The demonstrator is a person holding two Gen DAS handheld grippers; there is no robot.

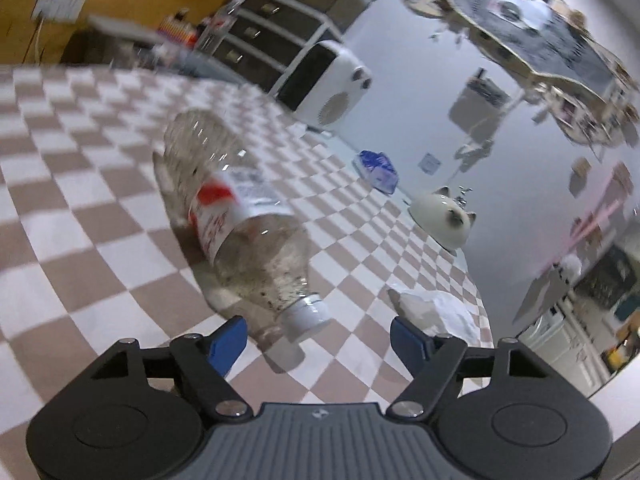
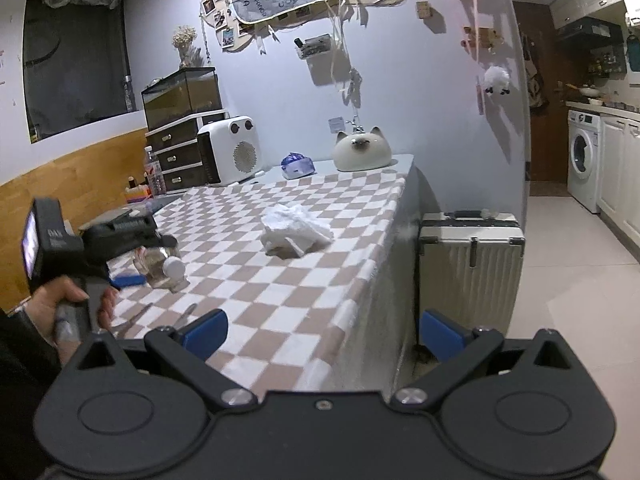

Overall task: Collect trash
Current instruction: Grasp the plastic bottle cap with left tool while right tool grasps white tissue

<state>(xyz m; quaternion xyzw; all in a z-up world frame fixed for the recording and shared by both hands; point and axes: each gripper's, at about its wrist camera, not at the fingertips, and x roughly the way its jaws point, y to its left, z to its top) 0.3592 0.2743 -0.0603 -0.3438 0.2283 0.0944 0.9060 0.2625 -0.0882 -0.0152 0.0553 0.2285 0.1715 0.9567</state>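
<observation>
An empty clear plastic bottle point(image 1: 236, 216) with a red and white label lies on its side on the checkered tablecloth point(image 1: 80, 200), its white cap pointing at my left gripper point(image 1: 318, 340). The left gripper is open, its blue fingertips point(image 1: 228, 342) on either side of the cap end. A crumpled white tissue point(image 1: 436, 308) lies to the right of it. In the right wrist view the tissue point(image 2: 294, 230) lies mid-table and the bottle's cap point(image 2: 173, 267) shows beside the left gripper. My right gripper point(image 2: 322, 332) is open and empty, off the table's near corner.
At the table's far side stand a white heater point(image 2: 230, 150), a blue and white packet point(image 2: 297, 165) and a cat-shaped ceramic point(image 2: 362, 149). Scissors point(image 2: 160, 316) lie near the front edge. A suitcase point(image 2: 470, 258) stands on the floor beside the table. A washing machine point(image 2: 584, 156) is far right.
</observation>
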